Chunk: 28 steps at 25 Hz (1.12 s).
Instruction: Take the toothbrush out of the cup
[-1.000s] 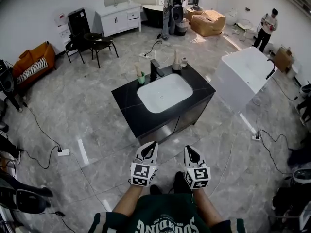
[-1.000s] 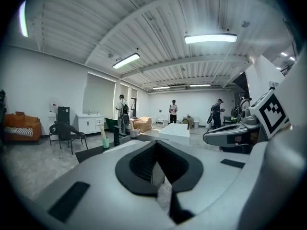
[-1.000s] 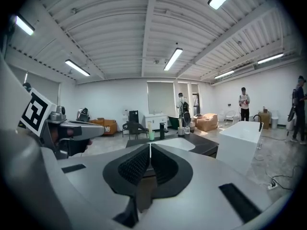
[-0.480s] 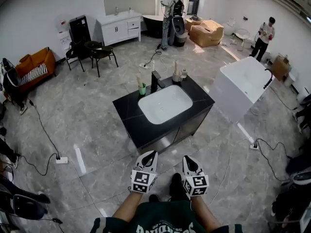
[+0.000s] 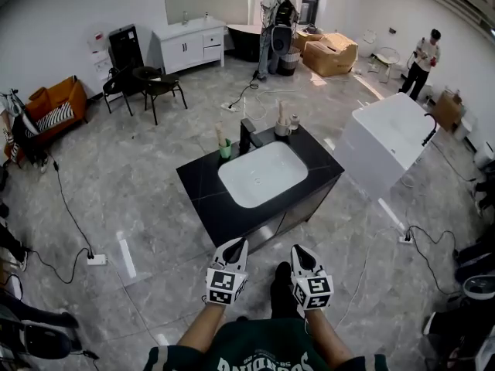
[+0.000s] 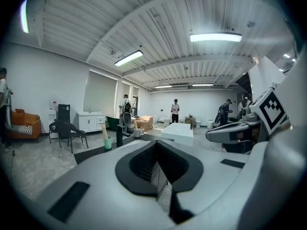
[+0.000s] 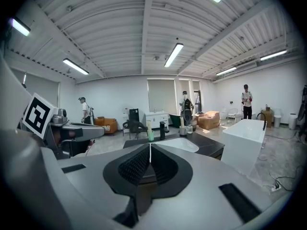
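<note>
Carried slightly nearer the bench (image 5: pixel 207 198), left tool (image 5: pixel 238 243) and right tool (image 5: pixel 298 250) are held clenched, empty; the toothbrush (image 5: pixel 220 134) is seen in the cup (image 5: pixel 224 151), far left.

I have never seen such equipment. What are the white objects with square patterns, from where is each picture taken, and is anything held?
A person holds two hand tools, each with two jaws: the left gripper and the right gripper. The patterned cubes are part of them. One picture comes from a camera on the person's head, looking down; the other two come from a camera on each gripper, looking along its jaws. Both grippers are closed and hold nothing. Ahead stands a black counter with a white basin, a faucet and a green cup with a toothbrush standing in it.
</note>
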Tool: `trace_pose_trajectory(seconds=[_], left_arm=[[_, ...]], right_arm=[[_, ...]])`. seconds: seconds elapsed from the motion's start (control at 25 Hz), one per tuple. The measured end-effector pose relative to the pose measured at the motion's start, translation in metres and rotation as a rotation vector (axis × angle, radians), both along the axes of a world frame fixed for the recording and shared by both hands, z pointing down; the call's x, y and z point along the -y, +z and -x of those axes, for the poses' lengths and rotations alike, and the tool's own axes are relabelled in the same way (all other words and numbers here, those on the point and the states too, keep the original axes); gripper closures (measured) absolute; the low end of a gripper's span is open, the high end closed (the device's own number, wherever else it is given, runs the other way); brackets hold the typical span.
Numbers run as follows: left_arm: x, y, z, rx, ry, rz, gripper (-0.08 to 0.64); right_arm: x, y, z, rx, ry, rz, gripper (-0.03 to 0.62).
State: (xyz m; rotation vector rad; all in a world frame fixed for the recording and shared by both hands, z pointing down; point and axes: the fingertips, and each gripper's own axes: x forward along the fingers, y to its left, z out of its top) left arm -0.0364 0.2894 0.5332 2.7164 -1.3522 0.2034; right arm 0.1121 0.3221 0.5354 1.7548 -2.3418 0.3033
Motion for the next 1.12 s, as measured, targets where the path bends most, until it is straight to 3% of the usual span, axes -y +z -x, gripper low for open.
trace_pose_trajectory(seconds=[0.4, 0.72, 0.96, 1.12], left_arm=[[0.110, 0.013, -0.043, 0.023, -0.065, 0.034, 0.549], [0.209, 0.008, -0.087, 0.038, -0.176, 0.069, 0.549], [0.256, 0.010, -0.113, 0.051, -0.264, 0.103, 0.549], [0.271, 0.006, -0.122, 0.065, -0.279, 0.127, 0.549]], right_arm=[[0.122, 0.006, -0.056, 0.019, -0.054, 0.016, 0.551], [0.240, -0.004, -0.107, 0.038, -0.170, 0.032, 0.551], [0.302, -0.007, -0.135, 0.048, -0.269, 0.042, 0.551], [0.323, -0.010, -0.144, 0.069, -0.295, 0.046, 0.551]])
